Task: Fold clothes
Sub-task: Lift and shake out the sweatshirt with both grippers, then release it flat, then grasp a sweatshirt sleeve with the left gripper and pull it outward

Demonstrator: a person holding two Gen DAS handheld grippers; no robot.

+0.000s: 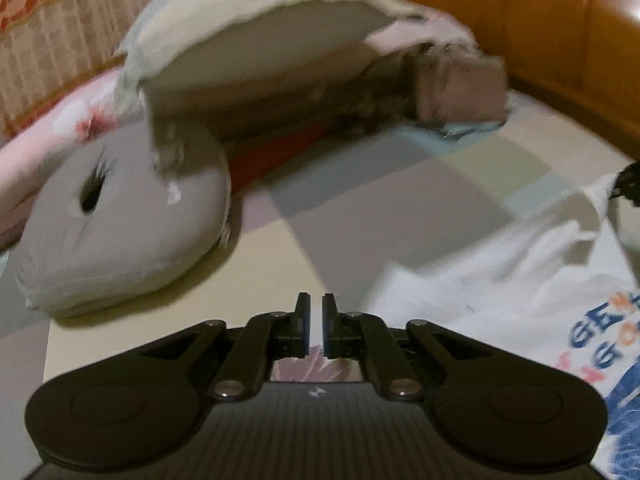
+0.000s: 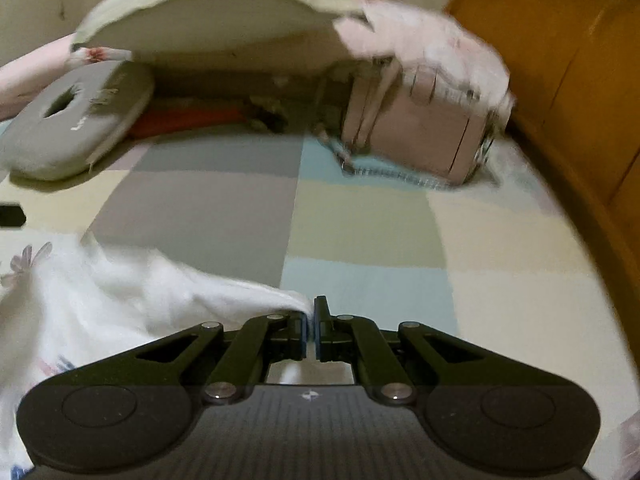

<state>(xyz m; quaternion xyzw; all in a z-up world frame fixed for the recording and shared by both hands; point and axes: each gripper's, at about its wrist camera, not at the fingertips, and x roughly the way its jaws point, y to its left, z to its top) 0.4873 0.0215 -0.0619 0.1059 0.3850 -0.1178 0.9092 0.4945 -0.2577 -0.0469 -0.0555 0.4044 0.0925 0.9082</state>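
Observation:
A white T-shirt (image 1: 500, 280) with blue and orange print lies crumpled on the checkered bed sheet (image 1: 380, 208), at the right of the left wrist view. In the right wrist view, the shirt (image 2: 120, 292) spreads over the lower left. My right gripper (image 2: 311, 320) is shut on a thin edge of it, and the cloth runs into the narrow gap between the fingers. My left gripper (image 1: 316, 320) has its fingers nearly together, with pink-printed cloth showing just behind them. The right gripper (image 1: 626, 184) shows as a dark shape at the shirt's far corner.
A grey pillow with a hole (image 1: 120, 232) lies at the far left. A cream cushion (image 1: 260, 12) and pink bedding (image 2: 420, 40) are piled at the head. A brown bag (image 2: 420, 136) stands at the back right. A wooden bed frame (image 1: 560, 40) borders the right side.

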